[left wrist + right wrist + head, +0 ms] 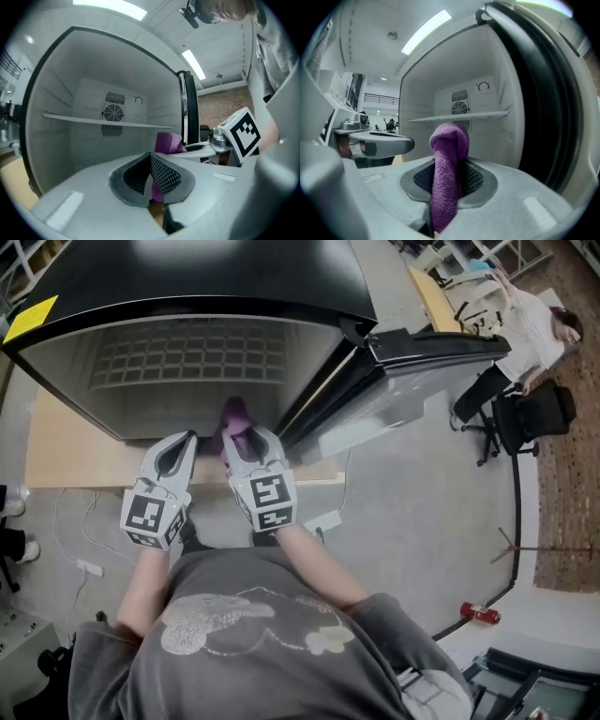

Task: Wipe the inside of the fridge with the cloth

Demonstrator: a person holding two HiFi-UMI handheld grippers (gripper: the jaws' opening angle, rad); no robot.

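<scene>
Purple cloth stands clamped between the jaws of the right gripper, its rolled top rising above the pads. Its lower end sinks into the slot between the jaws and out of sight. From the head view only a small tuft of the cloth shows past that gripper, right at the mouth of the open fridge.

The left gripper sits just beside the right one, its jaws drawn together. A thin purple sliver shows under the pads, and I cannot tell whether it is caught there or lies behind. In the left gripper view the cloth peeks up from behind the gripper's body.

Inside the fridge a shelf crosses the cabinet in front of a round fan vent on the back wall. Both gripper bodies hide the fridge floor. The door hangs open to the right, seen edge-on. From the head view the interior is strongly foreshortened.
</scene>
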